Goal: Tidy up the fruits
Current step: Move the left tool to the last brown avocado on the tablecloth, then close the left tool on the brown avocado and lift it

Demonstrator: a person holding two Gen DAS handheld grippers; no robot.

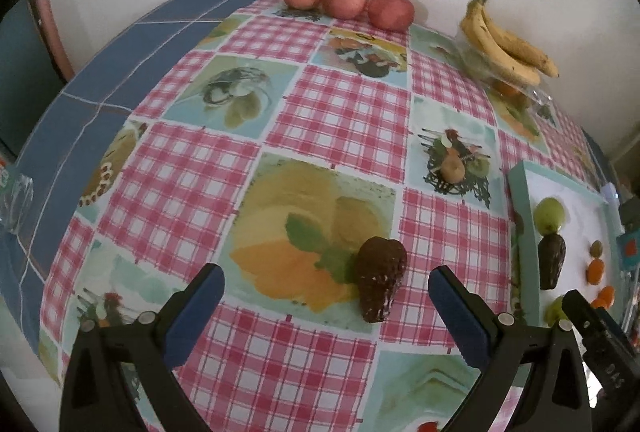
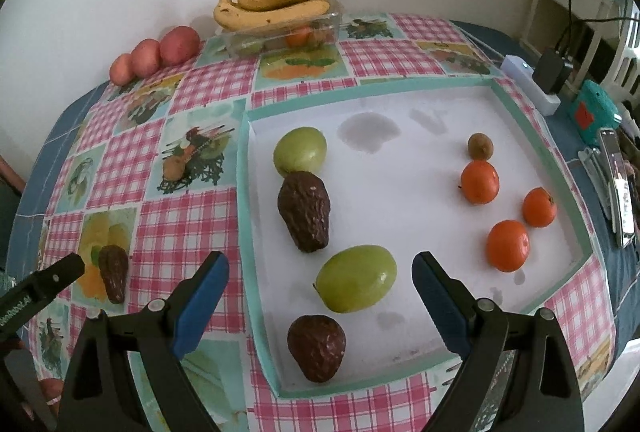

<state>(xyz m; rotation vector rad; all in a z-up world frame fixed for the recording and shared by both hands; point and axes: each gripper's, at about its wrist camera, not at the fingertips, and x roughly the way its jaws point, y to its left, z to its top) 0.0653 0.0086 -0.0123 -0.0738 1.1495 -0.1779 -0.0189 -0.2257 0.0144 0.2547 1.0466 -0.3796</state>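
While the left gripper [image 1: 326, 298] hangs spread wide and holding nothing, a dark avocado [image 1: 380, 278] lies on the checked tablecloth [image 1: 328, 104] between its blue fingers [image 1: 196, 306], touching neither; the right gripper [image 2: 320, 290] gapes just as wide over the white tray [image 2: 400, 192], a green fruit [image 2: 356, 279] between its fingers; two more avocados [image 2: 305, 210], another green fruit and three oranges [image 2: 507, 245] lie there; bananas [image 2: 276, 6] rest on a clear box by the wall.

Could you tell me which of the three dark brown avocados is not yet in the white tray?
The dark brown avocado lying on the checked tablecloth before the left gripper; the other two lie inside the white tray.
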